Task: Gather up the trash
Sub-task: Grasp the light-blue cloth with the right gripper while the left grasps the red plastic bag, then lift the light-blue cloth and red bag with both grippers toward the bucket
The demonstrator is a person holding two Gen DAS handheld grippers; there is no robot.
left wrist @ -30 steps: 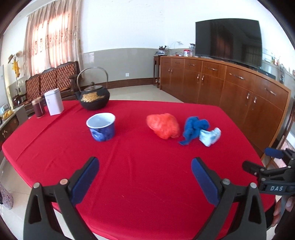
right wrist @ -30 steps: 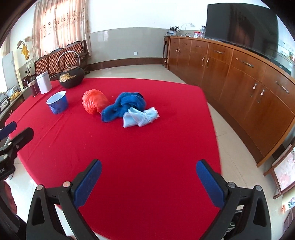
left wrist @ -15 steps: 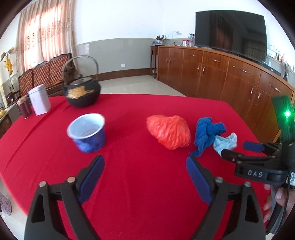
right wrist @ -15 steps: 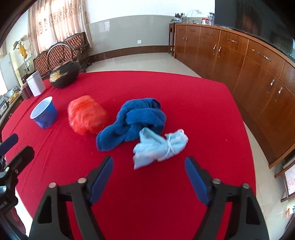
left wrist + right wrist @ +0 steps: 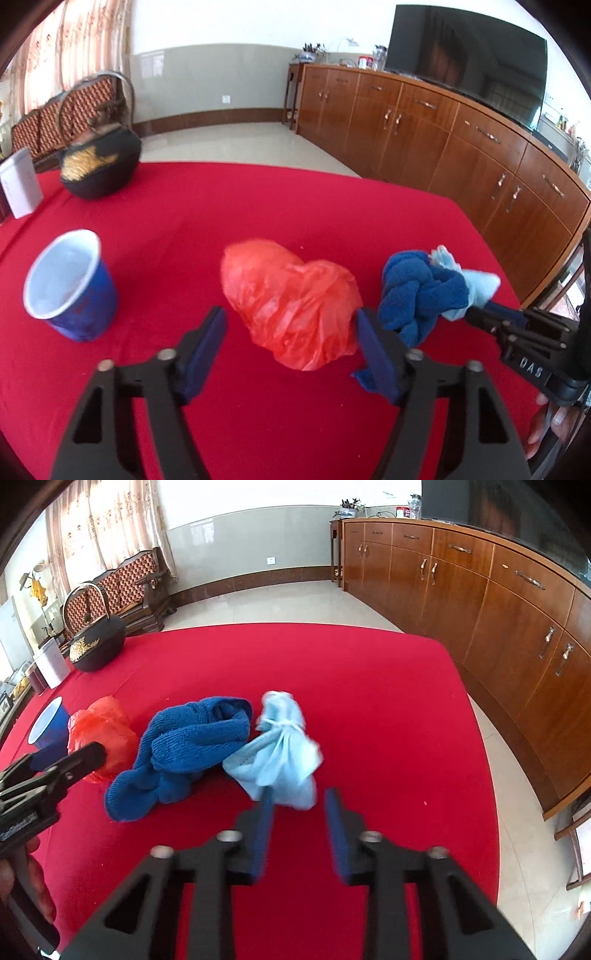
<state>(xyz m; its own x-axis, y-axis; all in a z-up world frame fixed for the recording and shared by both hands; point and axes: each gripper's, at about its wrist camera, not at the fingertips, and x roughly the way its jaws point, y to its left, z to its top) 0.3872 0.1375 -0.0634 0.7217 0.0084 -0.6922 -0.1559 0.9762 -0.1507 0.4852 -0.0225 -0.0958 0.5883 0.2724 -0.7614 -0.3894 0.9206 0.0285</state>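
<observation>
Two views are covering the red-clothed table (image 5: 295,206). In the left wrist view, the left gripper (image 5: 290,334) is standing wide, its jaws flanking the near end of the crumpled orange plastic bag (image 5: 291,302) at 12 o'clock without touching it. A blue paper cup with a white interior (image 5: 68,284) is sitting at 10 o'clock, a knotted dark blue knitted cloth (image 5: 417,291) at 2 o'clock just beside the bag, and a black iron kettle (image 5: 99,166) at 11 o'clock, well apart.

In the right wrist view, the right gripper (image 5: 299,819) is standing narrow but not closed, its pads at the near edge of the tied pale blue cloth bundle (image 5: 280,749) at 12 o'clock. The bundle's long axis is running roughly along the fingers, away from the camera. Each gripper is nearer its own item; judged next: closing on both.
</observation>
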